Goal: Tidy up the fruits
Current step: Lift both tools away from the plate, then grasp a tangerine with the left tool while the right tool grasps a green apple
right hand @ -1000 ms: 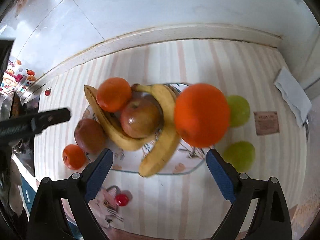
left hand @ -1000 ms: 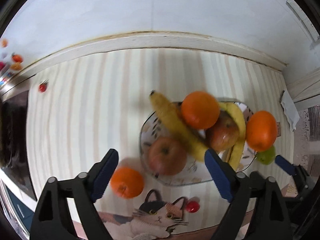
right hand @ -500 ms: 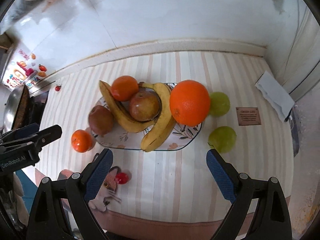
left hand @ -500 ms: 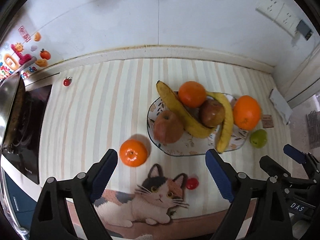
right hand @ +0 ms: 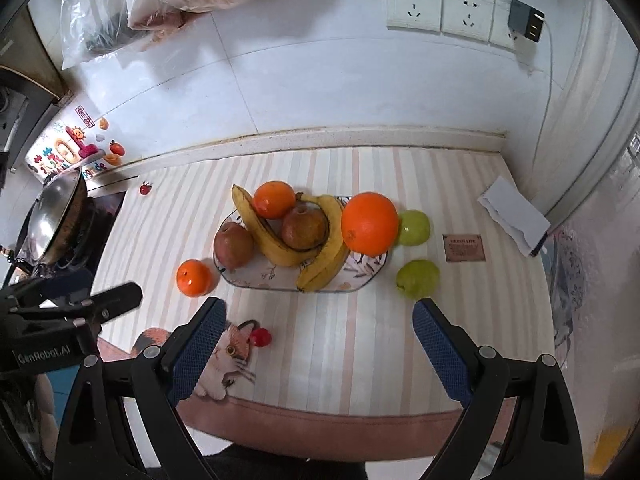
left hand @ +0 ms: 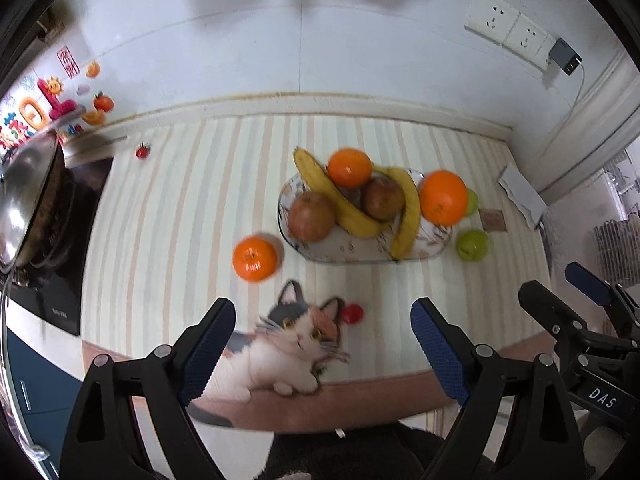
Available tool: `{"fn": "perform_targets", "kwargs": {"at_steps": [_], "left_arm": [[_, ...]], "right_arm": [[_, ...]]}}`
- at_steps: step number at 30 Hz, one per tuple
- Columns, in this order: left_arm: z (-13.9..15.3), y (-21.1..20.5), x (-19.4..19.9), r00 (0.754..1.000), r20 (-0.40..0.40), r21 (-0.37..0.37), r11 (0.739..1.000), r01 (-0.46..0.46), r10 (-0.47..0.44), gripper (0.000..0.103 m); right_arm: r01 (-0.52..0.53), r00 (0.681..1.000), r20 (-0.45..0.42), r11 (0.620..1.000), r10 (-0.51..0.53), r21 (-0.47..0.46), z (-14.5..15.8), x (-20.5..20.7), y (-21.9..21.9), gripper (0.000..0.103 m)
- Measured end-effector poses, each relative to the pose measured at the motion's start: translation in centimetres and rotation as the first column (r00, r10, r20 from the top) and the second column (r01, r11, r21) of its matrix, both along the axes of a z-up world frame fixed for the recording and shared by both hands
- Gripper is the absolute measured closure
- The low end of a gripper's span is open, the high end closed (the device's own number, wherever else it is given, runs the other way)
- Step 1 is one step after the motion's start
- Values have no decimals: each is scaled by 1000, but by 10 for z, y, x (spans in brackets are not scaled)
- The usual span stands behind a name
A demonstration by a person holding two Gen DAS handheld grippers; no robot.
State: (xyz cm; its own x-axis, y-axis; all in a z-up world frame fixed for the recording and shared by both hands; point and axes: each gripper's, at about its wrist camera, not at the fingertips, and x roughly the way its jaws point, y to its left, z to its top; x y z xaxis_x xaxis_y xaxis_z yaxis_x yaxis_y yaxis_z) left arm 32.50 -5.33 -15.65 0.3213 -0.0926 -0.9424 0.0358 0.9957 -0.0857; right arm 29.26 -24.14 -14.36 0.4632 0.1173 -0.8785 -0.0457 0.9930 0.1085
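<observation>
Left hand-held gripper gapes empty; large orange hides a green fruit.

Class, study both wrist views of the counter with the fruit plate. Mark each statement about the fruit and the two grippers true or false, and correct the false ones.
1. Two yellow bananas lie on the oval patterned plate. True.
2. The small orange tangerine sits on the plate. False: it rests on the striped mat, off the plate's left end.
3. Both green apples lie off the plate. True.
4. The right gripper grips the large orange. False: its jaws are open and empty.
5. The left gripper holds nothing. True.
</observation>
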Motion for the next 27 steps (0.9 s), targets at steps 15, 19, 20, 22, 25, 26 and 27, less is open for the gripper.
{"fn": "perform_targets", "kwargs": {"at_steps": [15, 19, 20, 22, 25, 26, 27], "left_arm": [[8, 2, -15, 999, 38, 11, 1000, -8, 8, 13], [-11, 16, -3, 996, 68, 71, 995, -70, 65, 13], [-18, 21, 1, 995, 65, 79, 993, -86, 81, 13], [-34, 33, 8, 992, 42, 95, 988, -119, 116, 13], [-57, 53, 18, 986, 4, 128, 978, -165, 166, 13], [-66, 60, 21, 984, -14, 134, 975, -175, 178, 13], [-72, 64, 22, 982, -24, 142, 973, -184, 189, 13]], "right_arm": [[42, 999, -29, 993, -39, 111, 2, -6, -26, 5], [121, 990, -83, 984, -111, 132, -38, 6, -54, 8], [126, 989, -101, 980, -111, 151, -49, 8, -57, 16], [129, 983, -155, 976, -101, 178, -76, 14, -56, 30], [94, 976, -215, 969, -43, 230, -113, 23, -37, 31], [81, 972, -233, 967, -23, 242, -124, 26, -29, 31], [72, 967, -254, 964, -5, 257, -137, 28, -19, 31]]}}
